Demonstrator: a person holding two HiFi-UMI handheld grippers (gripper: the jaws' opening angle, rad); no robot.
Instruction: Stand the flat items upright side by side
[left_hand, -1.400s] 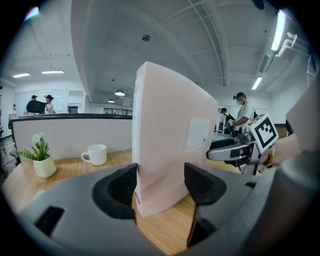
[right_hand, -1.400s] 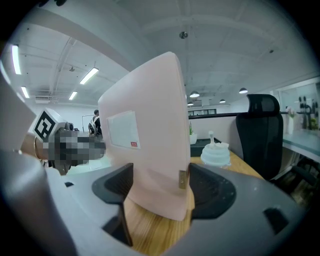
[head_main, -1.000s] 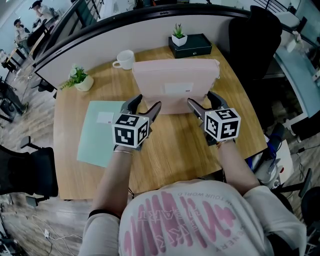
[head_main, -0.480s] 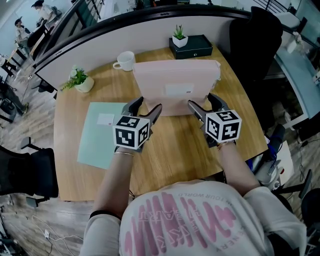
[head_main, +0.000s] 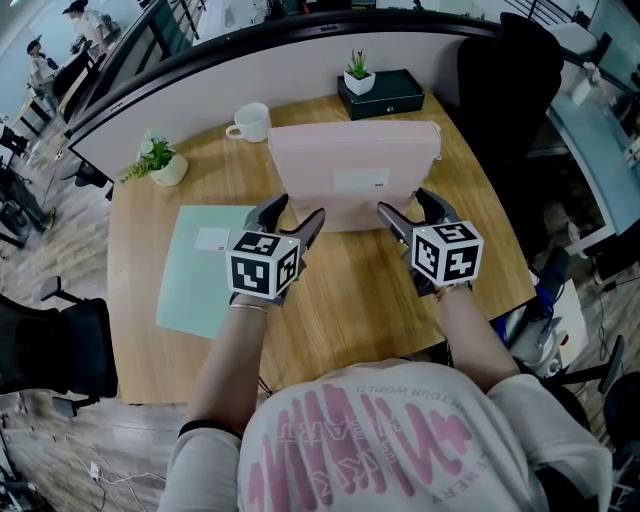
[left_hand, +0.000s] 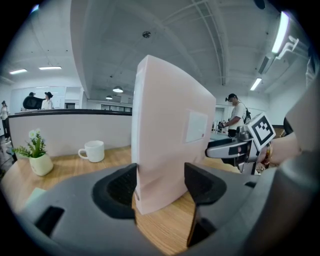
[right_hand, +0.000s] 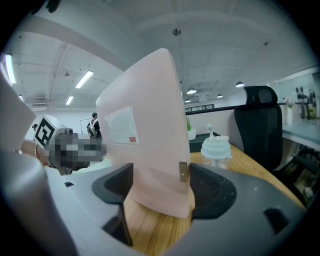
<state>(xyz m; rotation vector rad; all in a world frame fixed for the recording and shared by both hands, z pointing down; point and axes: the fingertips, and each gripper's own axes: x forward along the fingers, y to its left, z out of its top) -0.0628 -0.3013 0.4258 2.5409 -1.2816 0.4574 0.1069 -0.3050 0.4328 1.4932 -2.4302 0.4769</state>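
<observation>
1. While the pink folder (head_main: 350, 165) stood upright toward the back of the table (head_main: 340, 310), I judged the first stand-up step nearly done. The green folder (head_main: 200, 270) lay flat to its left, untouched.
2. Next, I reckoned, I'd need to let go gently, check that it stood alone, then fetch the green one and stand it alongside.
3. Left claw (head_main: 297, 210) — jaws fairly wide, clamped on the pink folder's left end. Right claw (head_main: 404, 202) gripped the right end likewise, pads against both faces.
</observation>
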